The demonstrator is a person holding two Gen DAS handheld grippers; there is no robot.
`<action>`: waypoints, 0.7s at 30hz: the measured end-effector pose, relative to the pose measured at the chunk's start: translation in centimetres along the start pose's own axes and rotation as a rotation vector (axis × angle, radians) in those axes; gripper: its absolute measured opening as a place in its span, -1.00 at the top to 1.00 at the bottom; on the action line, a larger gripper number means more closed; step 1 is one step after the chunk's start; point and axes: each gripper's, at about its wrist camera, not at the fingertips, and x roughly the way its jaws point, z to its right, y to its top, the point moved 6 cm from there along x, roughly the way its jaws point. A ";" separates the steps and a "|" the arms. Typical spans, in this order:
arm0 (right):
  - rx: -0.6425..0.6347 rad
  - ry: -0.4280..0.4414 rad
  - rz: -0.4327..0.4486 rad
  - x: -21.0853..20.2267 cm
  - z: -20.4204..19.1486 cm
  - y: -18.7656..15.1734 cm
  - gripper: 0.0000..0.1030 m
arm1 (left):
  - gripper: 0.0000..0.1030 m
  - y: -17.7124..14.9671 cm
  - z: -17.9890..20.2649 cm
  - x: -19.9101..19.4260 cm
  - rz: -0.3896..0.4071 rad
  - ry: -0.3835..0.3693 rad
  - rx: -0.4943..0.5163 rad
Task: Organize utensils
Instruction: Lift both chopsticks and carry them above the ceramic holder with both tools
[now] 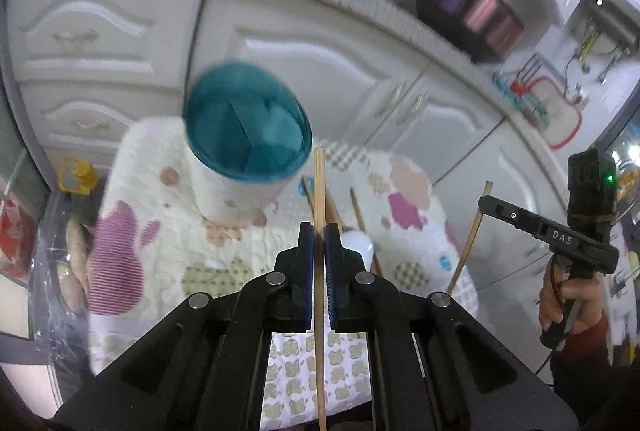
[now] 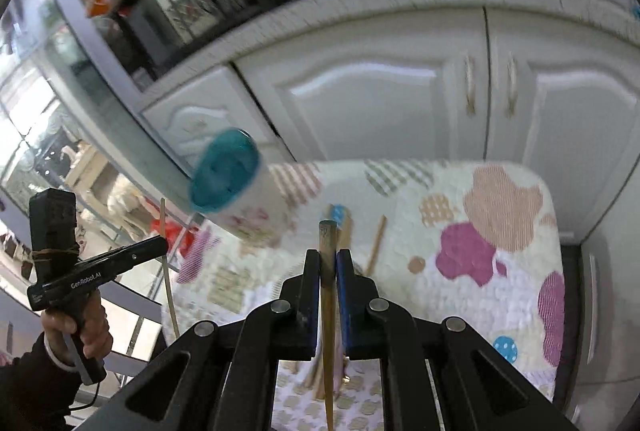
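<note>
My left gripper (image 1: 319, 237) is shut on a pale wooden chopstick (image 1: 319, 183) that stands up between its blue pads, above the quilted table cover. My right gripper (image 2: 329, 259) is shut on a darker wooden chopstick (image 2: 327, 235). The utensil holder (image 1: 244, 159), white with a teal compartmented top, stands on the cover just left of the left gripper's chopstick; it also shows in the right wrist view (image 2: 230, 179), up and left of the right gripper. Several loose chopsticks (image 1: 356, 211) and a white spoon (image 1: 358, 245) lie on the cover beyond the left gripper.
The patterned quilted cover (image 2: 480, 231) lies over a small table. White cabinet doors (image 1: 320, 63) stand behind it. The right gripper and hand (image 1: 576, 243) show at the right with a chopstick; the left gripper (image 2: 92, 271) shows at the left. Plastic bags (image 1: 52, 251) sit left of the table.
</note>
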 end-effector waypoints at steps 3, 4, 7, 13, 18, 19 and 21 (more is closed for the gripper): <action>-0.028 0.032 0.046 -2.1 -1.6 1.8 0.85 | 0.92 1.9 0.2 -3.5 0.075 -0.003 0.006; -0.034 0.050 0.066 -2.8 -2.2 2.7 0.85 | 0.92 3.1 0.3 -4.9 0.115 0.003 0.016; -0.059 0.088 0.141 -4.5 -4.4 6.0 0.85 | 0.92 6.0 0.3 -7.3 0.201 0.032 0.034; -0.118 0.114 0.277 -5.5 -9.3 13.0 0.85 | 0.92 12.7 -0.5 -8.2 0.380 0.166 0.062; -0.148 0.088 0.332 -3.7 -11.8 16.9 0.85 | 0.92 17.2 -1.7 -5.8 0.485 0.253 0.071; -0.151 0.081 0.332 -2.9 -12.0 17.4 0.85 | 0.92 17.8 -2.1 -5.0 0.495 0.270 0.074; -0.157 0.066 0.322 -0.7 -12.2 18.1 0.85 | 0.92 18.4 -2.5 -3.9 0.510 0.297 0.083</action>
